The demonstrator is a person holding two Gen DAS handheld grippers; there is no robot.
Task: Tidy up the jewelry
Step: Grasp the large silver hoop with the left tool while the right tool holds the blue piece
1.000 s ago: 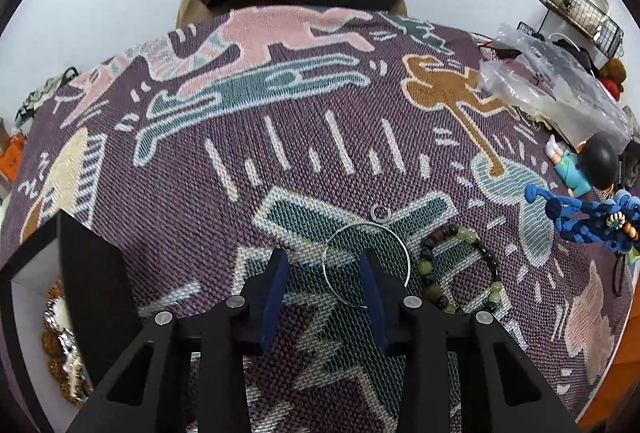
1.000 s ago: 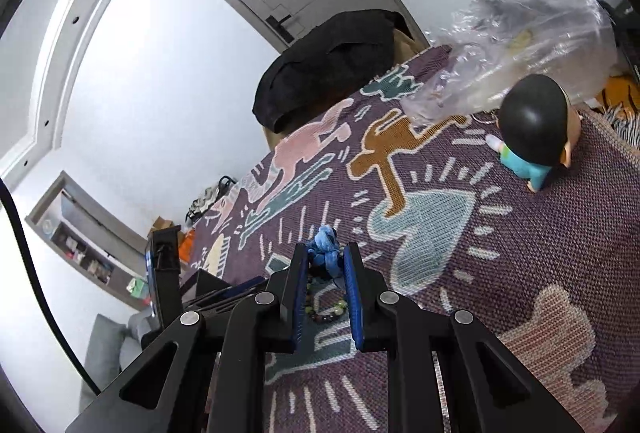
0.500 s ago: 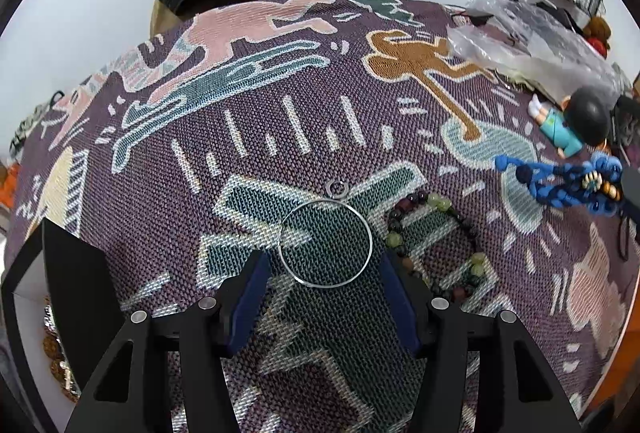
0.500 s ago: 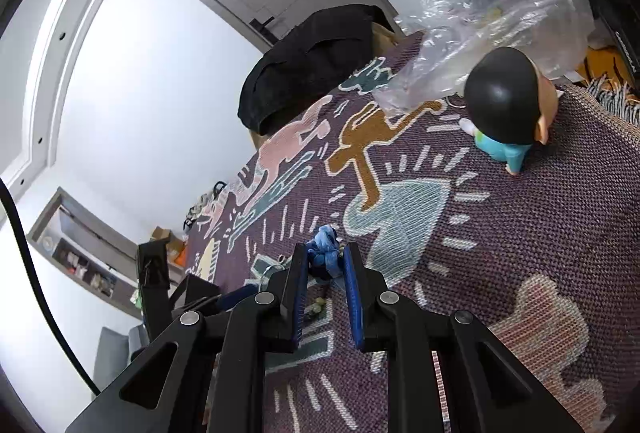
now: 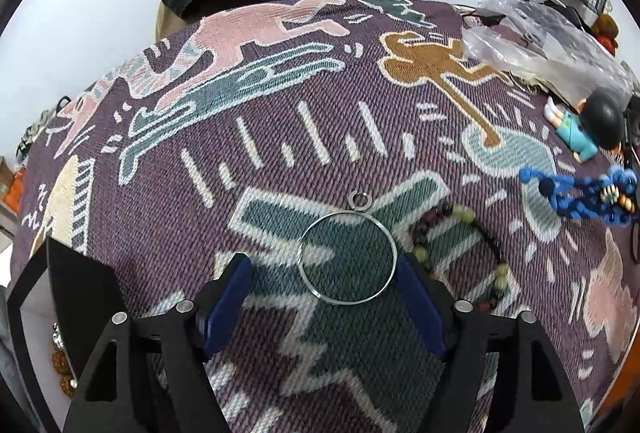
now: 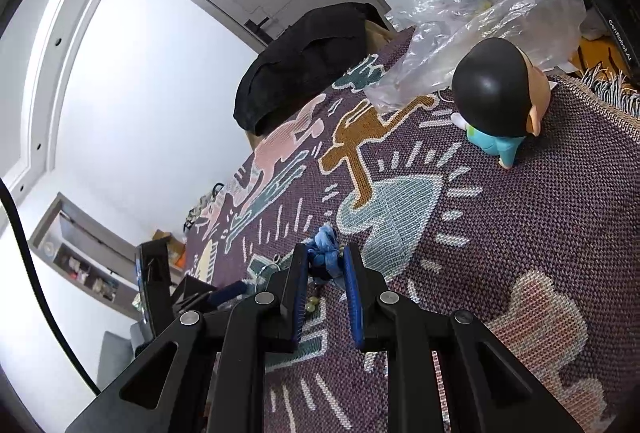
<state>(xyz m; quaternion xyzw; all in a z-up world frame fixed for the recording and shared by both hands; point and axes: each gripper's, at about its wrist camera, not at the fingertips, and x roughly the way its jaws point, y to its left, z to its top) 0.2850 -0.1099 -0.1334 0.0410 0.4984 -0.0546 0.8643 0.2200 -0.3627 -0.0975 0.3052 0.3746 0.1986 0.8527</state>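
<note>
Silver bangle (image 5: pixel 347 258) flat on patterned blanket (image 5: pixel 280 137), between wide-open left gripper (image 5: pixel 324 273) jaws; bead bracelet (image 5: pixel 460 253) just beside it, small ring (image 5: pixel 359 198) beyond. Right wrist view: right gripper (image 6: pixel 326 265) clamped on blue braided bracelet (image 6: pixel 325 251), above blanket.

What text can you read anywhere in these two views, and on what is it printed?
"CenRobot.AI", white letters on the black device at the right edge of the right wrist view, behind the plastic bag.

Shelf items at the left of that view: any labels are too small to read.

Left wrist view: no readable text; the woven cloth carries only figures and dashes.
</note>
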